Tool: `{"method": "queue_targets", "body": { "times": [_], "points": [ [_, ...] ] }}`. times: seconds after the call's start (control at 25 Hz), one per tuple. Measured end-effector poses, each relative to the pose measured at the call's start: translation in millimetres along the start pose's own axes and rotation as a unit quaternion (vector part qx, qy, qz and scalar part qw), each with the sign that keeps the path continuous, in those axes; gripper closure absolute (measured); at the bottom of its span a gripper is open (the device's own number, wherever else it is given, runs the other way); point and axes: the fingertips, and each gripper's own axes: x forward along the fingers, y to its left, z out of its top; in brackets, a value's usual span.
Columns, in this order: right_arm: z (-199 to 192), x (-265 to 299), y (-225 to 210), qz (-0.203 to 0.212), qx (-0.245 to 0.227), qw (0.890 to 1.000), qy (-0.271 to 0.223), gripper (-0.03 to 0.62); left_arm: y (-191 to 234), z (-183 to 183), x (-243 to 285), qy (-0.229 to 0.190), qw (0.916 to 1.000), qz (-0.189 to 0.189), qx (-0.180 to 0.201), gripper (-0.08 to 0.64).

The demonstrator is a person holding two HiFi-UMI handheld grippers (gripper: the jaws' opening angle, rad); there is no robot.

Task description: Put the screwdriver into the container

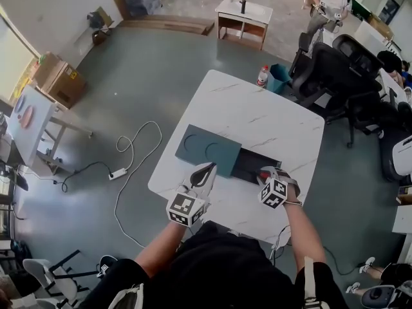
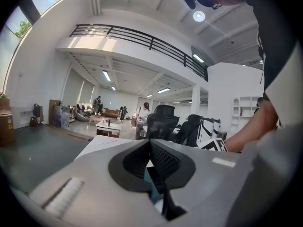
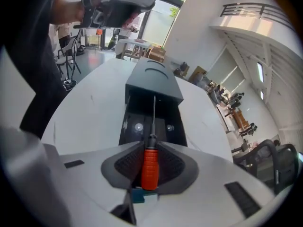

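Observation:
A screwdriver (image 3: 149, 167) with a red handle and a thin metal shaft is clamped between the pads of my right gripper (image 3: 150, 148). Its shaft points forward over the open black container (image 3: 134, 109). The dark teal lid (image 3: 154, 82) lies past the container's far end. In the head view the right gripper (image 1: 265, 170) hangs over the near right end of the container (image 1: 250, 163). My left gripper (image 1: 207, 171) is at the near edge of the lid (image 1: 207, 148). Its jaws are closed to a point with nothing in them (image 2: 150, 145).
The white marble table (image 1: 257, 118) ends just behind both grippers. Black office chairs (image 1: 335, 76) crowd its right side. A bottle (image 1: 262, 76) and a blue bin (image 1: 279, 77) stand by the far corner. A power strip with cable (image 1: 118, 172) lies on the floor at the left.

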Motion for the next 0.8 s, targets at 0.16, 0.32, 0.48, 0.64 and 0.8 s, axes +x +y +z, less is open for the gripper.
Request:
{"method": "queue_targets", "body": {
  "times": [0.16,0.32,0.48,0.64,0.8],
  "points": [
    [-4,16,2,0.025,-0.005,1.000,0.019,0.506,-2,-2,-4,0.002,1.0000,0.000,-0.002,0.552],
    [-6,28,5,0.045,-0.008,0.998,0.031,0.506,-5,-6,-8,0.005,1.0000,0.000,-0.007,0.551],
    [-5,37,3,0.053,-0.023,0.997,0.043,0.505,-5,-9,-10,0.010,0.9999,0.002,-0.009,0.551],
    [-8,42,5,0.058,-0.027,0.997,0.051,0.505,-2,-13,-15,0.011,0.9998,0.011,-0.011,0.551],
    [-6,44,5,0.069,-0.022,0.996,0.058,0.502,1,-11,-15,0.007,0.9996,0.019,-0.018,0.551]
  ]
}}
